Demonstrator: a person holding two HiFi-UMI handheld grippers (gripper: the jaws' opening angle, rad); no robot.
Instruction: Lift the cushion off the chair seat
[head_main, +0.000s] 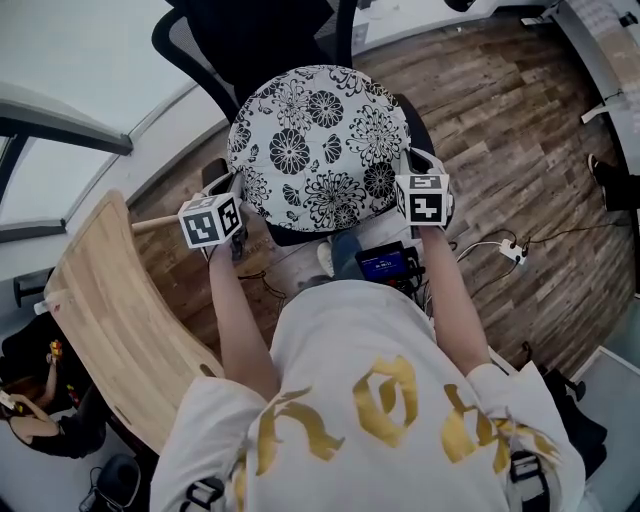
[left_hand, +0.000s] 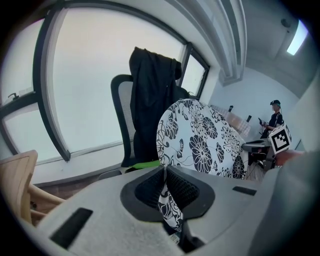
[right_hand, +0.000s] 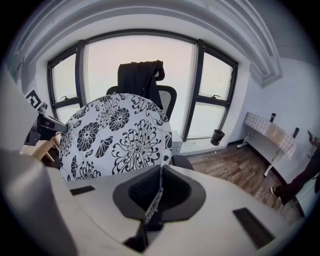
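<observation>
— So the left hand-held gripper (left_hand: 164, 172) and right hand-held gripper (right_hand: 160, 174) each pinch the rim of the round, white, black-flowered fabric cushion (head_main: 320, 145), tilted up over the black office chair (left_hand: 122, 120)?
— Yes; they had best rise together, evenly.

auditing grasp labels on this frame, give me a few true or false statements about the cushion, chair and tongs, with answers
1. The left tongs are shut on the cushion. True.
2. The right tongs are open and empty. False: they pinch the cushion's edge too.
3. A black jacket hangs over the back of the chair. True.
4. The cushion is plain grey. False: it is white with black flowers.
5. The floor is carpeted. False: it is wood planks.
</observation>
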